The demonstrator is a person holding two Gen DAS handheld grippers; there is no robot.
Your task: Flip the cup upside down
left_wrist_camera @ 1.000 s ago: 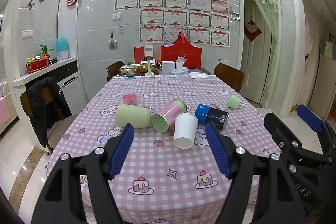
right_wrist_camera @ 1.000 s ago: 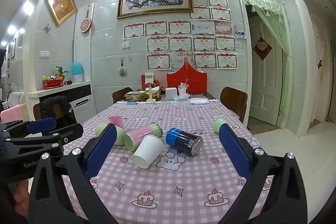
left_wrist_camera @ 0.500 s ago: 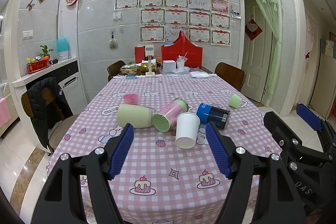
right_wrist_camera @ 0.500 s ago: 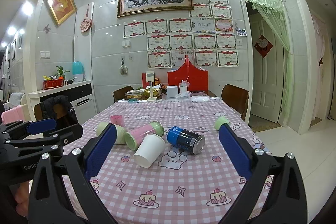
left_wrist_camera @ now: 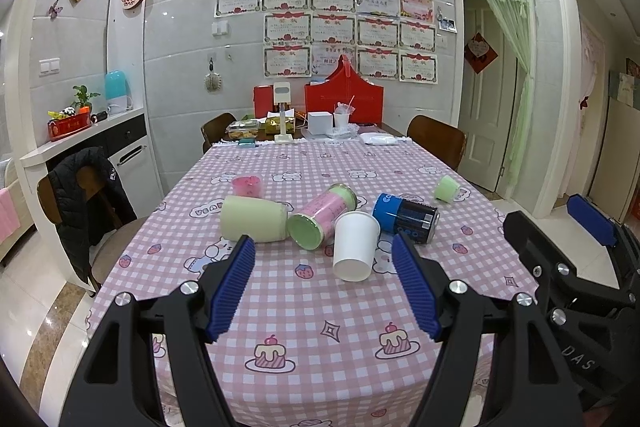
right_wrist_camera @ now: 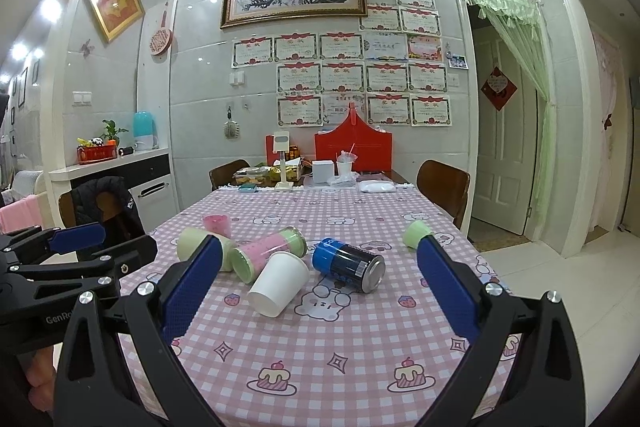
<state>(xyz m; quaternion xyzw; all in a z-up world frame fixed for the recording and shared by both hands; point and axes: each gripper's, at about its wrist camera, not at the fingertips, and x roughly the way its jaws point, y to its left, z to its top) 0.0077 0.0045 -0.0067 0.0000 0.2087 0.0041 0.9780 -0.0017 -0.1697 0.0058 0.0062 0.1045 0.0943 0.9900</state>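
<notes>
Dining room with tiled wall, framed certificates and a blossom painting; long worktop (left_wrist_camera: 304, 311) under a pink checked cloth with cake and bear prints. Mid-worktop cluster, all lying on their sides: white paper cup (left_wrist_camera: 355, 245) (right_wrist_camera: 279, 283), base toward the camera, mouth toward the far end, interior not visible; a pink jar with a green lid (left_wrist_camera: 322, 215) (right_wrist_camera: 269, 254), lid end facing the camera, touching or just beside the cup on its left; a pale green cup (left_wrist_camera: 253, 219) left of the jar, base end facing left, contents not visible; a blue and black can (left_wrist_camera: 405, 217) (right_wrist_camera: 347, 264) just right of the white cup. A pink cup (left_wrist_camera: 247, 186) stands upright behind the cluster; inside not discernible. A small green cup (left_wrist_camera: 447, 187) (right_wrist_camera: 415, 233) lies tipped near the right edge, well apart from the rest. Far end: red boxes, a white box and small containers, too small to read. Left tongs (left_wrist_camera: 322, 281) wide apart, gripping nothing, hovering short of the cluster above the near cloth. Right tongs (right_wrist_camera: 318, 281) likewise spread wide and bare, white cup and can framed between the pads. In the right wrist view the pale green cup is partly hidden behind the left pad; tong bodies cut off at the frame bottom.
</notes>
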